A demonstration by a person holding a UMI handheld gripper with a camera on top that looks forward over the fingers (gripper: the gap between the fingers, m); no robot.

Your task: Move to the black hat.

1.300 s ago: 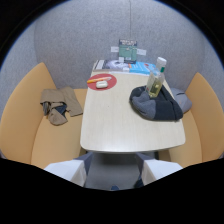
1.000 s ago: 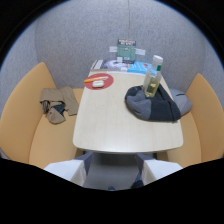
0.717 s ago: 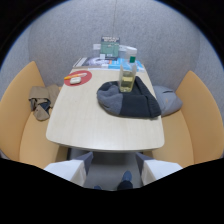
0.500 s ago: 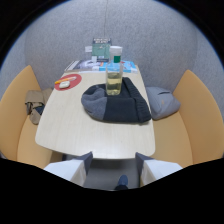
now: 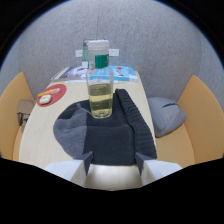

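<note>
A black knitted hat lies flat on the pale table, its grey lining showing at the side nearer the red coaster. It sits just ahead of my gripper, and its near edge reaches between the two white fingertips. The fingers stand apart with nothing pressed between them. A clear bottle of yellowish liquid with a white cap stands on the far part of the hat.
A red coaster with a small white object lies beyond the hat. Leaflets and a small stand sit at the table's far end by the grey wall. Orange bench seats flank the table; a grey cushion rests on one.
I have moved forward and swung across toward the hat. It was off to one side on the table and now lies directly at my fingertips, much larger in view.
</note>
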